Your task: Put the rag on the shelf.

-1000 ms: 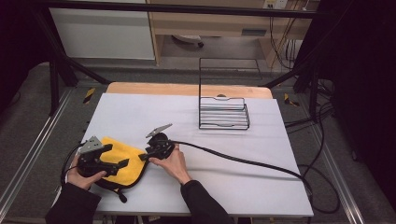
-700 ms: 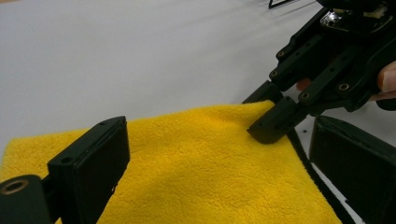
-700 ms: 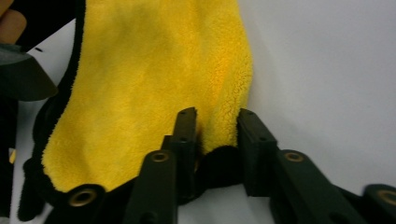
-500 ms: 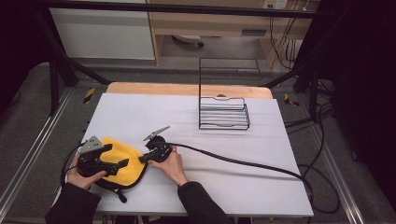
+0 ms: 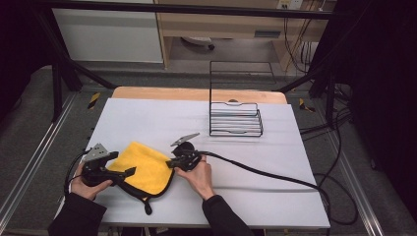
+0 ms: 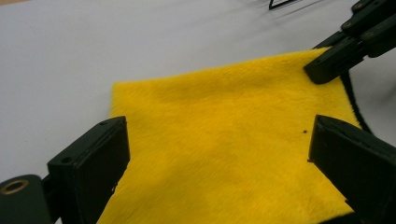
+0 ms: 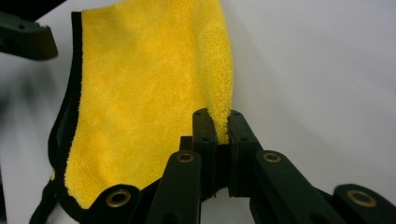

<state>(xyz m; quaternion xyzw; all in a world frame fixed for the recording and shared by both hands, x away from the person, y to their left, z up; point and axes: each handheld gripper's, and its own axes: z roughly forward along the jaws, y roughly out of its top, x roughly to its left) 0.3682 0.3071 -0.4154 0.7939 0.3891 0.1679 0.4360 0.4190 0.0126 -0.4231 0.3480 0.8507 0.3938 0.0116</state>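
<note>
A yellow cloth [image 5: 142, 164] with a black hem lies on the white table near the front left. My left gripper [image 5: 123, 164] rests at the cloth's left side. In the left gripper view its jaws stand wide apart over the yellow pile [image 6: 224, 107], and the left gripper [image 6: 219, 154] is open. My right gripper [image 5: 170, 163] is at the cloth's right edge, shut on it. In the right gripper view the right gripper [image 7: 220, 123] pinches a fold of the cloth [image 7: 149, 84] between its pads. The right gripper's tip [image 6: 322, 70] shows at the cloth's far corner.
A black wire rack [image 5: 235, 118] stands at the back, right of centre. The right gripper's thick black cable [image 5: 265, 172] runs across the table [image 5: 295, 147] to the right edge. A black loop [image 5: 146, 209] hangs from the cloth by the front edge.
My right hand has shifted to the right with the cloth's edge in its jaws, drawing the cloth wider. The left hand has stayed put.
</note>
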